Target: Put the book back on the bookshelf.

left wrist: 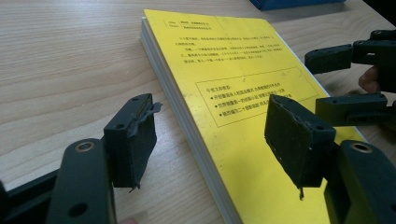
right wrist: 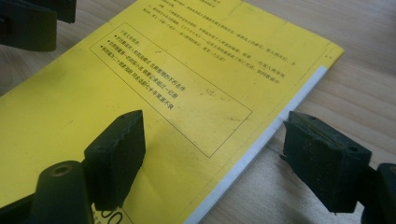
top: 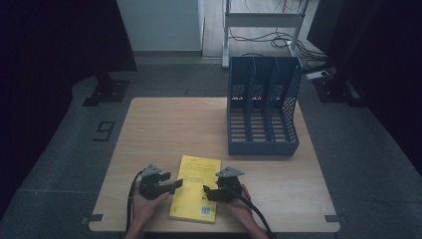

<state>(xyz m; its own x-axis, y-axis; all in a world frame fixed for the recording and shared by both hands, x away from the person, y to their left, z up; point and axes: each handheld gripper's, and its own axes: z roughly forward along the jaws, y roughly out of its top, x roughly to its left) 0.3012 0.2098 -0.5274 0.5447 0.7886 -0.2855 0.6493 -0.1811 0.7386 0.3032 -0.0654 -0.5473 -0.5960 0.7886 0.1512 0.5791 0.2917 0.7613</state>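
From the high view, my yellow book [top: 195,188] lies flat at the table's [top: 159,124] near edge, my left gripper [top: 175,184] and right gripper [top: 205,191] flanking it. The blue file rack [top: 262,107] stands empty and well apart, so nothing looks done yet; I'd guess the book belongs there.

In the left gripper view my jaws gape astride the book's [left wrist: 233,93] page edge, gripping nothing; its thickness shows here.

In the right gripper view my jaws are likewise spread over the opposite edge [right wrist: 261,140]; whether they touch it I can't tell.
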